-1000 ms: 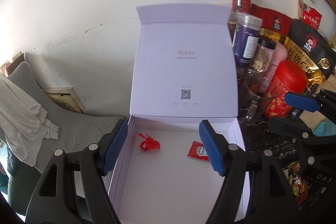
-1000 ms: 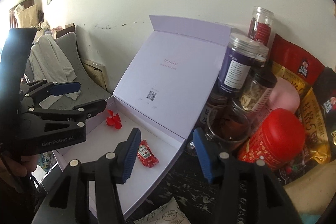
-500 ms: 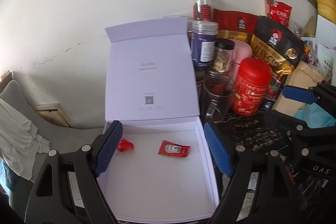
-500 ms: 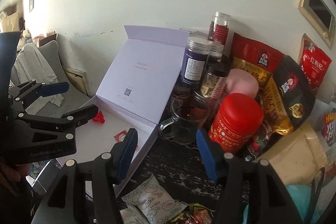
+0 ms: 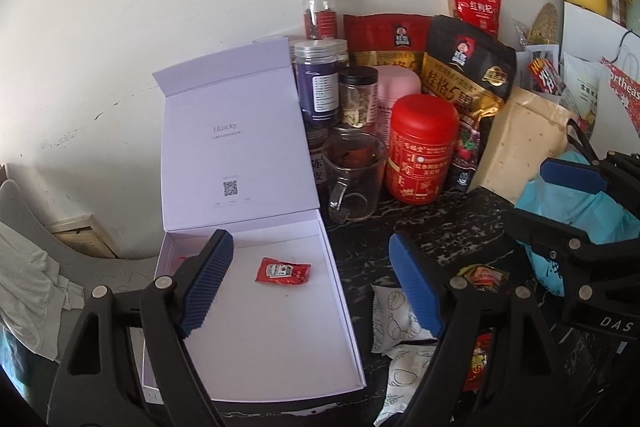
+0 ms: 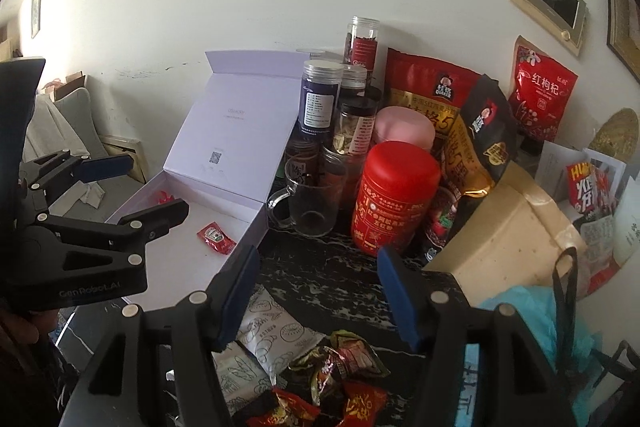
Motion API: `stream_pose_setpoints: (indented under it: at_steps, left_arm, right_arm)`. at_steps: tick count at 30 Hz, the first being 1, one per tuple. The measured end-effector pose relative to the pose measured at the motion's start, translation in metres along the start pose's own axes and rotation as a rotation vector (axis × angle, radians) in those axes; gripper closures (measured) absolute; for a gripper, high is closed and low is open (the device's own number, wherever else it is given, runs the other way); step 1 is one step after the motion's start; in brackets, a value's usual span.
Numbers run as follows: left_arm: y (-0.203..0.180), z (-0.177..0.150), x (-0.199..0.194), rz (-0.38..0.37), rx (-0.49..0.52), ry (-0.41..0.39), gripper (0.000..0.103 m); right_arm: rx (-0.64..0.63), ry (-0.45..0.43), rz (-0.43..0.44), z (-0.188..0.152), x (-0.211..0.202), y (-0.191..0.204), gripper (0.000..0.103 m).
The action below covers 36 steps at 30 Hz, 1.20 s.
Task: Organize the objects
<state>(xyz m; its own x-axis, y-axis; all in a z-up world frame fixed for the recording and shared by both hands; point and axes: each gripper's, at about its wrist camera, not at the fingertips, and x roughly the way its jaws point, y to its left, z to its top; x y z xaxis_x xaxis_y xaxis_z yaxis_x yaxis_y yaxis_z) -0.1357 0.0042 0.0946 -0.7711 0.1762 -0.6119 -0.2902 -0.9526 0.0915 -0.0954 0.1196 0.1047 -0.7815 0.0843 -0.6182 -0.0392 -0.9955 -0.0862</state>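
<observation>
An open white box (image 5: 340,283) with its lid up stands on the dark marbled table; it also shows in the right wrist view (image 6: 256,223). A red ketchup sachet (image 5: 283,270) (image 6: 216,237) lies inside, and a small red item (image 6: 163,197) sits near the back left corner. My left gripper (image 5: 310,287) is open and empty above the box's right edge. My right gripper (image 6: 316,299) is open and empty above white snack packets (image 6: 276,335) and red and dark candy wrappers (image 6: 340,359) on the table. The packets also show in the left wrist view (image 5: 390,311).
Jars, a glass mug (image 6: 308,199), a red canister (image 6: 394,195), a pink tub and oat bags (image 5: 466,75) crowd the back of the table. A paper bag (image 6: 504,239) and a blue plastic bag (image 5: 576,203) lie right. A grey chair with cloth (image 5: 28,267) stands left.
Both grippers have pulled back and swung right, away from the box interior. The snack packets and wrappers on the table have come into view. Both stay open.
</observation>
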Motion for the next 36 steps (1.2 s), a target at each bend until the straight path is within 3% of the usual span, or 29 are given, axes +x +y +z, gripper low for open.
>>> stream_pose_setpoints:
  at_steps: [19,31,36]
  left_arm:
    - [-0.045,-0.050,-0.034,-0.034,0.019,0.066,0.023]
    - [-0.064,-0.085,-0.033,-0.101,0.003,0.135,0.023]
    - [-0.067,-0.097,-0.029,-0.095,-0.010,0.163,0.023]
  right_arm:
    - [0.030,0.024,0.009,-0.064,-0.038,-0.007,0.040]
    - [0.036,0.071,0.051,-0.110,-0.048,-0.011,0.040]
    - [0.043,0.102,0.087,-0.129,-0.044,-0.010,0.040]
